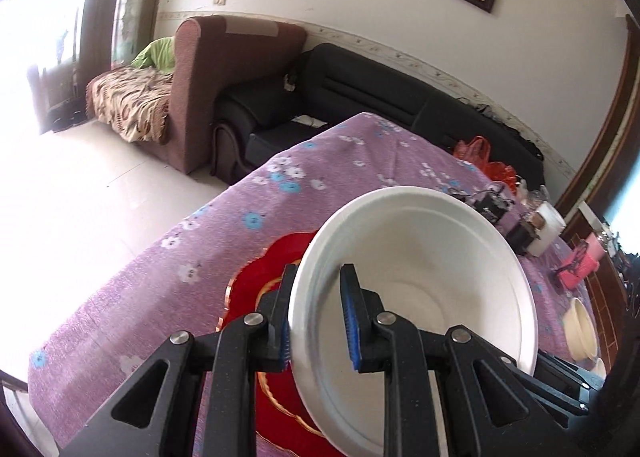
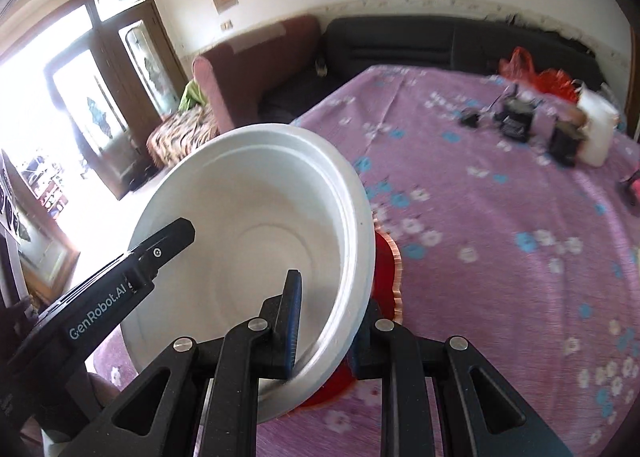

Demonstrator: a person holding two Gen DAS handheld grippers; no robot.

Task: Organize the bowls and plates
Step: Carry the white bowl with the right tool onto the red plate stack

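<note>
A white bowl (image 1: 420,257) hangs tilted above the purple flowered tablecloth (image 1: 240,193), held from both sides. My left gripper (image 1: 319,277) is shut on its left rim, one blue pad inside and one outside. My right gripper (image 2: 332,297) is shut on the opposite rim of the same bowl (image 2: 256,225), its outer finger mostly hidden behind the wall. Below the bowl lies a red plate (image 1: 264,285) with a gold scalloped edge, also seen as the red plate (image 2: 386,269) in the right wrist view. The left gripper's finger (image 2: 160,249) shows at the bowl's far rim.
Cream bowls (image 1: 580,329) sit at the table's right side. Black devices (image 2: 516,117), a white container (image 2: 596,129) and a red bag (image 2: 536,73) crowd the far end. A pink item (image 1: 580,265) lies nearby. Sofas stand beyond the table.
</note>
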